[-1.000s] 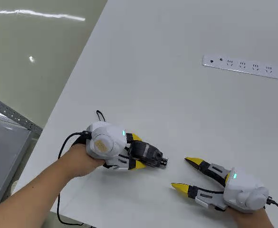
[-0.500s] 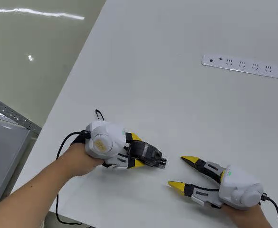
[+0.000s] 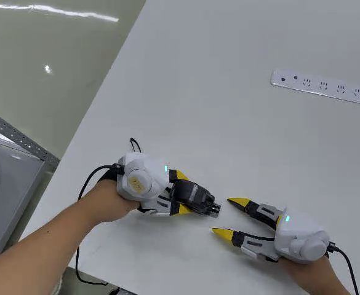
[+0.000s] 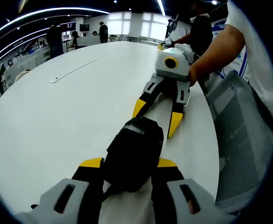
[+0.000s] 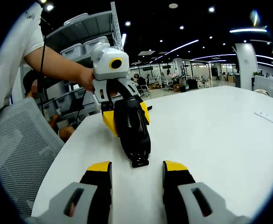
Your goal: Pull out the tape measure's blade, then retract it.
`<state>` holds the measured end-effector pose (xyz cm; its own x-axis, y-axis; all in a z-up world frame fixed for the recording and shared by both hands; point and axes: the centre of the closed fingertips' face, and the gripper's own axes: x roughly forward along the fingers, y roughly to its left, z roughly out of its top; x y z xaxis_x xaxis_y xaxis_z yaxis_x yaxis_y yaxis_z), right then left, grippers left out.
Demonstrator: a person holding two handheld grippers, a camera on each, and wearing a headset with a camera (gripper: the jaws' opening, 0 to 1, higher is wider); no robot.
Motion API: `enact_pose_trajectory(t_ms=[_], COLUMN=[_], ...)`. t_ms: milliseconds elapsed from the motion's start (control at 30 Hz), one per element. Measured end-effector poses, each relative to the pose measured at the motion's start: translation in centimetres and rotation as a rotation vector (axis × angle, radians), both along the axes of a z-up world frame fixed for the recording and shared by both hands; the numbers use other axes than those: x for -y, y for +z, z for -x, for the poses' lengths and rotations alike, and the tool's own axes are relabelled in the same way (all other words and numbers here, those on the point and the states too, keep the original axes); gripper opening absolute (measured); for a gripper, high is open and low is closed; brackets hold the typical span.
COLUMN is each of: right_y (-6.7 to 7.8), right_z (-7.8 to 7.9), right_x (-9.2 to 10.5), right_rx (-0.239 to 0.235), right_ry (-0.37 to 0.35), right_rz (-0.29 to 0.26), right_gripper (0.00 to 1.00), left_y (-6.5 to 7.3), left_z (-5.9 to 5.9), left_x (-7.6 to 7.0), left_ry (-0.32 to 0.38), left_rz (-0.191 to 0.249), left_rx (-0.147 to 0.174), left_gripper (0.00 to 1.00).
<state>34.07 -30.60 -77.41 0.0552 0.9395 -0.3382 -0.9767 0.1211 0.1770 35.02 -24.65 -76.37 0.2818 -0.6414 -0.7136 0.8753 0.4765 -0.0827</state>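
Note:
A black tape measure (image 3: 194,196) lies low over the white table, clamped between the yellow-tipped jaws of my left gripper (image 3: 181,193), which is shut on its case. Its blade tab (image 5: 140,163) points toward my right gripper (image 3: 229,217). In the left gripper view the black tape measure (image 4: 134,151) sits between the jaws of the left gripper (image 4: 127,163). My right gripper (image 5: 137,167) is open, its two tips just short of the tab on either side, touching nothing. The right gripper (image 4: 160,114) faces the case head-on in the left gripper view.
A white power strip (image 3: 323,86) lies at the far right of the white table (image 3: 229,92). The table's left edge drops to a green floor, with a grey metal shelf (image 3: 7,178) beside it. A black cable (image 3: 90,184) trails from the left gripper.
My right gripper has moved left and forward, closing the gap to the tape measure's tab. The left gripper and tape measure have held still; the head camera shifted slightly.

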Motion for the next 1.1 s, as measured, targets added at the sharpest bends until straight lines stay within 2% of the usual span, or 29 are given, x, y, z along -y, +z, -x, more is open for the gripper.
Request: enact_pose_trajectory(t_ms=[733, 967, 1100], right_y=[-0.2, -0.5, -0.6], right_z=[0.1, -0.4, -0.3], right_x=[-1.2, -1.2, -1.4], right_rx=[0.052, 0.061, 0.062], right_ry=[0.064, 0.068, 0.081], right_rz=[0.013, 0.025, 0.024], right_gripper=[0.29, 0.18, 0.17], left_y=[-0.2, -0.2, -0.3], left_z=[0.0, 0.0, 0.0], left_x=[0.0, 0.1, 0.1], left_ry=[-0.005, -0.001, -0.003], left_rz=[-0.001, 0.002, 0.002], left_rx=[-0.005, -0.009, -0.009], left_gripper=[0.36, 0.36, 0.36])
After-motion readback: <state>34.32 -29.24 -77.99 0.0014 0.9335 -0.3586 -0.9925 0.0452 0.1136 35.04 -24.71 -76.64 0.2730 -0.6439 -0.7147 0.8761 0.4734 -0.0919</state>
